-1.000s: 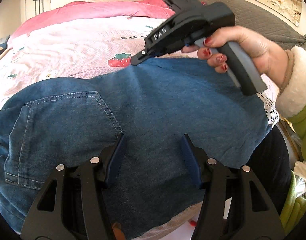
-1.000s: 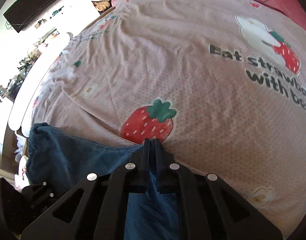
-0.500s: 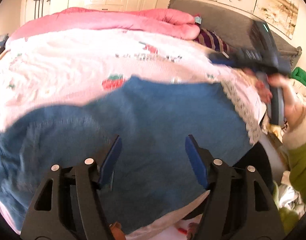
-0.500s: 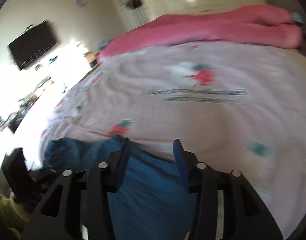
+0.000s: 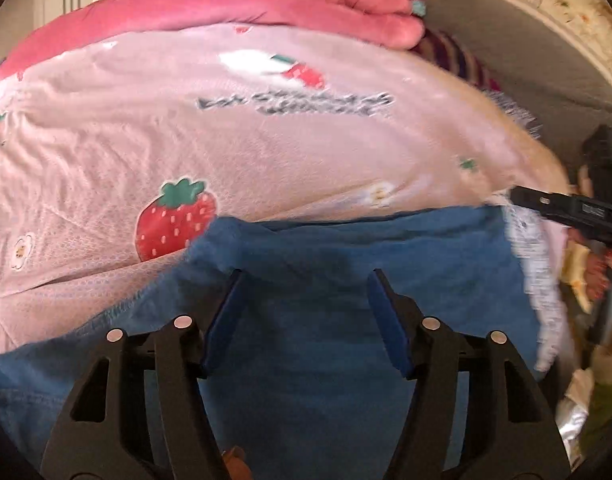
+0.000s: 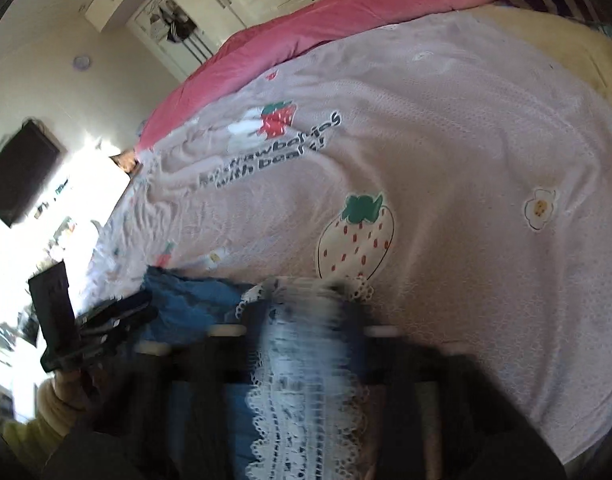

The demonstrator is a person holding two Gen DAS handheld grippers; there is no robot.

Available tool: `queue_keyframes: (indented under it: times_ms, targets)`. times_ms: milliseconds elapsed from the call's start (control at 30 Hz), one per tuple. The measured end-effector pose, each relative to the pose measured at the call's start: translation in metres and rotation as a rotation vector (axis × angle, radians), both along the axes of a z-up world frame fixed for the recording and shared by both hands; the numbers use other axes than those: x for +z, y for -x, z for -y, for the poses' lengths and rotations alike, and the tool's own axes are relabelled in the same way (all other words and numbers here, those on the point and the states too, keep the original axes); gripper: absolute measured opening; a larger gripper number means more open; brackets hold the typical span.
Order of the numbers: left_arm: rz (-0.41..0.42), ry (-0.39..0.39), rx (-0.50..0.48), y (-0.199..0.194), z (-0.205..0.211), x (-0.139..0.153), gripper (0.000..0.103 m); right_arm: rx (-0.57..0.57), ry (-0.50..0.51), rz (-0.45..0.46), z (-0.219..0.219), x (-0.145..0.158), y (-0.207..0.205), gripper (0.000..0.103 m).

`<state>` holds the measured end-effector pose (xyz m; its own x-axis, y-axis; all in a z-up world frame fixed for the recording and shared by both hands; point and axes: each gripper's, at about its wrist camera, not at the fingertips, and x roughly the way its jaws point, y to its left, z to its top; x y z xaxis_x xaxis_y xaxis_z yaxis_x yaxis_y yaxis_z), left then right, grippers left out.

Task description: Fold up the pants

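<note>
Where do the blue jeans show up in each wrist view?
Left wrist view: the blue jeans fill the lower half, beneath and beyond the left tool.
Right wrist view: a smaller patch at lower left, partly behind the blurred right tool.
Shared landmark: the printed lettering on the bedspread.

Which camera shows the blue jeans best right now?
The left wrist view: the jeans fill its lower half under the open left gripper, with their upper edge clear against the strawberry bedspread. The right wrist view shows only a small blue patch, partly behind motion blur and white lace trim.
</note>
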<state>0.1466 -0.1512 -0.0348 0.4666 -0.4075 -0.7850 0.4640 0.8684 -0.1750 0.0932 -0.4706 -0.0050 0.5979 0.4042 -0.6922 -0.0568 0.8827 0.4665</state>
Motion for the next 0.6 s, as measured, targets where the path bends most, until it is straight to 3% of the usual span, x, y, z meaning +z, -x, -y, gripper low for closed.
queue_keyframes:
  times_ms: [133,333,400,433,467,600]
  targets:
    - [-0.006,-0.006,0.005,-0.004,0.001,-0.006,0.053,-0.025,0.087,0.063,0.005,0.009,0.01,0.009]
    - [0.0,-0.001,0.011,-0.005,0.001,-0.009,0.053,-0.018,0.244,0.042,-0.009,-0.016,0.003,0.011]
    - [0.002,-0.002,0.012,-0.005,0.002,-0.01,0.053,-0.025,0.271,0.063,-0.009,-0.012,0.008,0.018]
    - [0.004,-0.004,0.012,-0.004,0.002,-0.01,0.053,-0.032,0.267,0.076,-0.007,-0.007,0.012,0.028]
    - [0.006,-0.005,0.009,-0.002,0.002,-0.009,0.053,-0.037,0.26,0.097,-0.006,-0.002,0.018,0.032]
    - [0.02,0.005,0.01,-0.001,0.002,-0.006,0.054,-0.006,0.274,0.196,-0.015,0.023,0.048,0.034]
